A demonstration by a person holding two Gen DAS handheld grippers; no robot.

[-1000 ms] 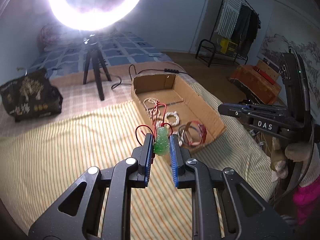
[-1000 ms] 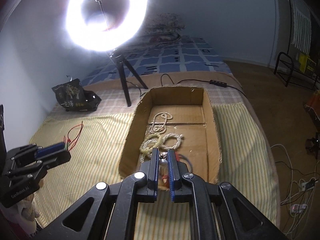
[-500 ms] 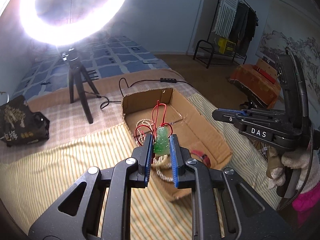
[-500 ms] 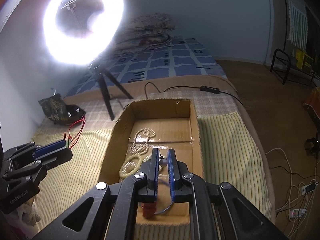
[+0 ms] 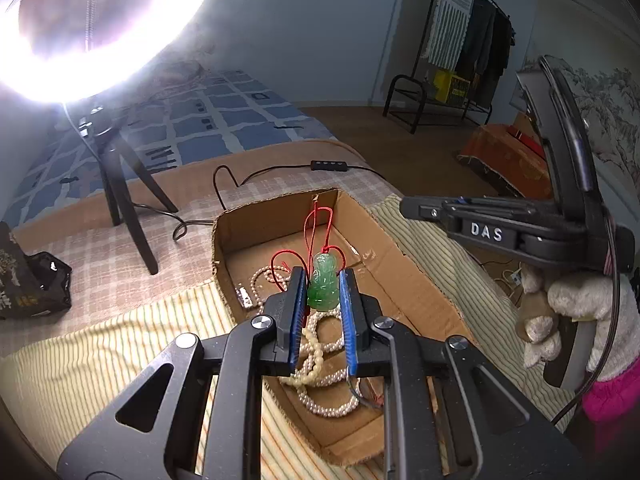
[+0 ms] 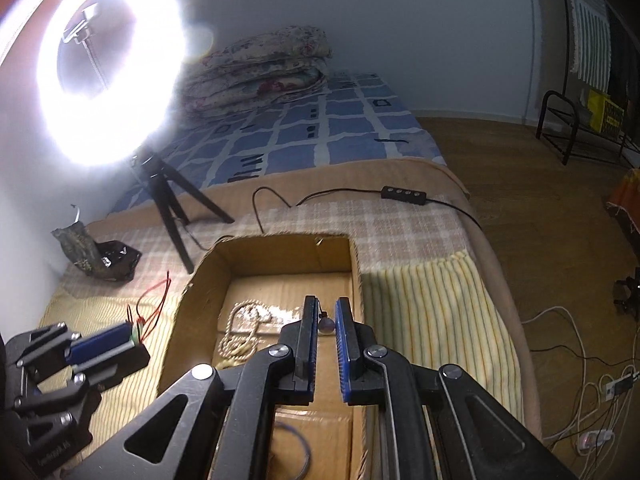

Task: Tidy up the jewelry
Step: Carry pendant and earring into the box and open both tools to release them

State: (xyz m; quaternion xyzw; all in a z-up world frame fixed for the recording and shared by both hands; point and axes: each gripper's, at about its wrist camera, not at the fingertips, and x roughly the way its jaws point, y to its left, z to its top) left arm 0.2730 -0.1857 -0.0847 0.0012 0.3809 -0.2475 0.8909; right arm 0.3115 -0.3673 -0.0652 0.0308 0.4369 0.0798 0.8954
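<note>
My left gripper [image 5: 322, 280] is shut on a green jade pendant [image 5: 324, 285] with a red cord [image 5: 320, 232], held above the near end of an open cardboard box [image 5: 412, 276]. Pearl and bead strands [image 5: 320, 360] lie in the box. My right gripper [image 6: 326, 312] hovers over the box [image 6: 280, 248] with a small grey-silver pendant [image 6: 327, 325] between its narrowly parted pads. A cream bead strand [image 6: 240, 332] lies on the box floor. The left gripper also shows in the right wrist view [image 6: 132, 338], left of the box, with the red cord [image 6: 156, 300] trailing.
A ring light on a black tripod [image 6: 168, 200] stands behind the box, its cable and controller [image 6: 404, 193] on the blanket. A dark bag [image 6: 96, 252] lies at the left. The bed edge [image 6: 500, 280] drops to the floor at the right.
My left gripper has carried the jade pendant forward over the box. My right gripper has risen and moved farther along the box; its pads are slightly wider apart.
</note>
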